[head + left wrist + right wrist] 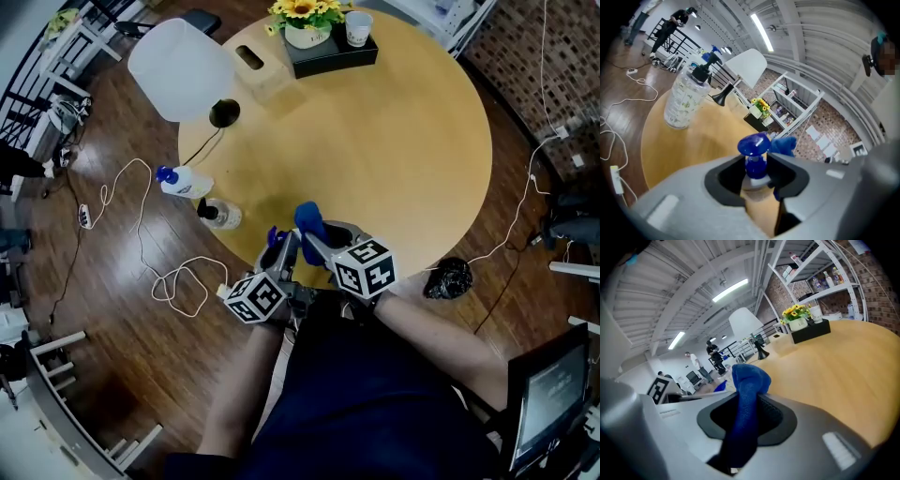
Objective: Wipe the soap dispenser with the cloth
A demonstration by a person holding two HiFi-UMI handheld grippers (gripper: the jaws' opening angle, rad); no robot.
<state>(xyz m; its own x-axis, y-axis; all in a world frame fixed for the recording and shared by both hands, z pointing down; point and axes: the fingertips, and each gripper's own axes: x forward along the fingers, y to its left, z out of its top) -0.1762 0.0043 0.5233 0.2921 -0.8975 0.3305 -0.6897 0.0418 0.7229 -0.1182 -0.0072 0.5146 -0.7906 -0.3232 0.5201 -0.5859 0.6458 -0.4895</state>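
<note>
My left gripper (757, 171) is shut on the neck of the soap dispenser (754, 159), just under its blue pump head and at its white collar. In the head view the left gripper (278, 246) sits at the table's near edge, and only the dispenser's blue top (273, 234) shows. The right gripper (740, 418) is shut on a blue cloth (746, 394), whose bunched end sticks up past the jaws. From the head view, the right gripper (314, 239) holds the cloth (309, 221) close beside the dispenser's right. From the left gripper view, the cloth (783, 145) shows just behind the pump head.
The round wooden table (394, 141) carries a clear bottle with a black pump (220, 215), a white bottle with a blue cap lying down (184, 182), a white lamp (183, 67), and a black tray with sunflowers and a cup (330, 52). Cables lie on the floor at left.
</note>
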